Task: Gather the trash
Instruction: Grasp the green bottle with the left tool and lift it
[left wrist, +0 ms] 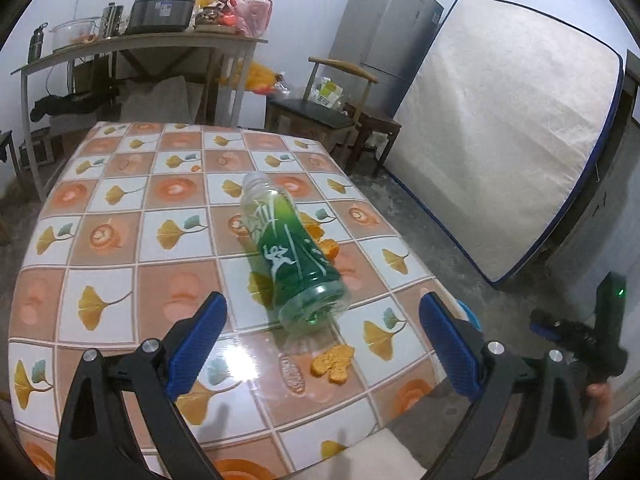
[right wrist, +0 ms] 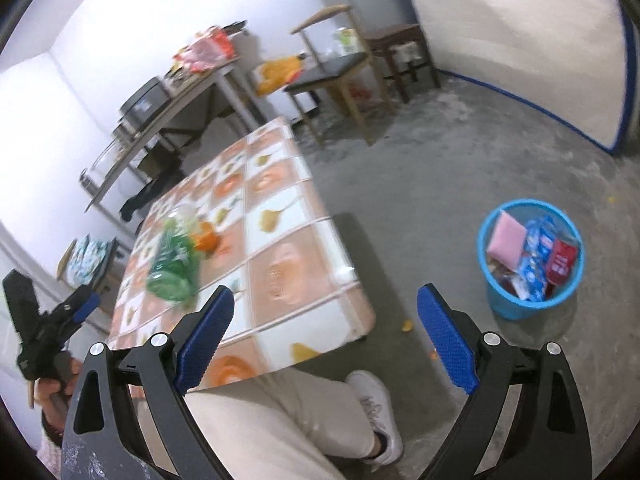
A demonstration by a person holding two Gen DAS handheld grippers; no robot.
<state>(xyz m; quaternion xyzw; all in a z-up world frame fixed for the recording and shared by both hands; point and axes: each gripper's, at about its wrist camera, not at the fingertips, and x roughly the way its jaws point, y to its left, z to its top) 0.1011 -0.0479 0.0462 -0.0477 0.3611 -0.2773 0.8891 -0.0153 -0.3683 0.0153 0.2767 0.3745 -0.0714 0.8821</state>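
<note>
A green-labelled empty plastic bottle (left wrist: 294, 254) lies on its side on the tiled table (left wrist: 120, 240), base toward me. Orange peel pieces (left wrist: 332, 362) lie beside and behind it. My left gripper (left wrist: 322, 334) is open and empty, just short of the bottle's base. My right gripper (right wrist: 325, 334) is open and empty, held over the table's near corner and the floor. The bottle (right wrist: 173, 262) and peel (right wrist: 206, 240) show blurred in the right wrist view. A blue trash bin (right wrist: 530, 260) with wrappers stands on the floor to the right.
The person's leg and white shoe (right wrist: 376, 412) are below the right gripper. A chair (left wrist: 324, 108), a fridge (left wrist: 384, 36), a mattress (left wrist: 508, 132) and a cluttered side table (left wrist: 140, 44) stand behind the table. Small peel bits (right wrist: 408, 325) lie on the floor.
</note>
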